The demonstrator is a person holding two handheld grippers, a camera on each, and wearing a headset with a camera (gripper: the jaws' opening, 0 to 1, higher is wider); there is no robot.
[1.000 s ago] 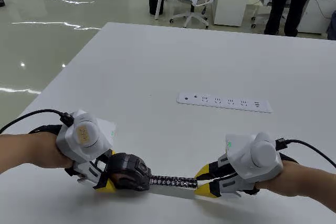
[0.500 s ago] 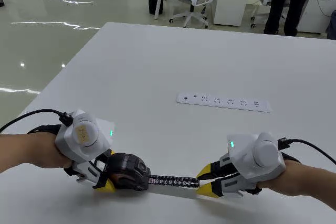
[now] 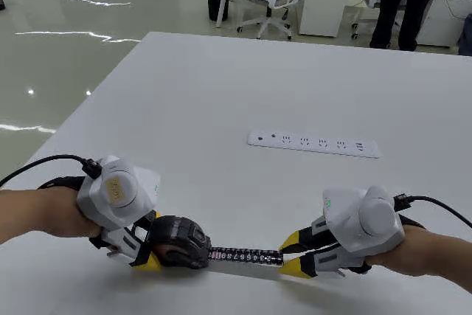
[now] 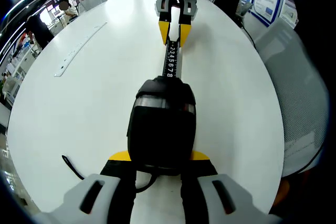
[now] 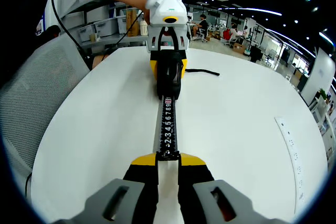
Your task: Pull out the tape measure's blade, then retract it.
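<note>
Your left gripper (image 3: pixel 156 245) is clamping the black tape measure case (image 3: pixel 181 241) between its yellow-tipped jaws. The case is sitting low on the white table (image 3: pixel 258 94), near its front edge on your left. Your right gripper (image 3: pixel 290 256) is pinching the free end of the blade (image 3: pixel 245 257) with its jaws closed flat on it, and in the right gripper view the printed numbers are running in a straight line from the tips to the mouth of the case. A short run of blade is showing between the two tools, so you are probably early in the pull-out, with the retraction not yet begun.

You should be drawing the right hand straight away from the case, in line with the blade, while the left hand is anchoring the case level so it is not tipping or sliding. Twisting the wrist is risking a kinked or buckling blade. Loosening the pinch is risking the blade slipping free and snapping back. I cannot tell whether the blade is touching the table. The power strip (image 3: pixel 315 143) is lying well apart, further back and out of your line of pull
</note>
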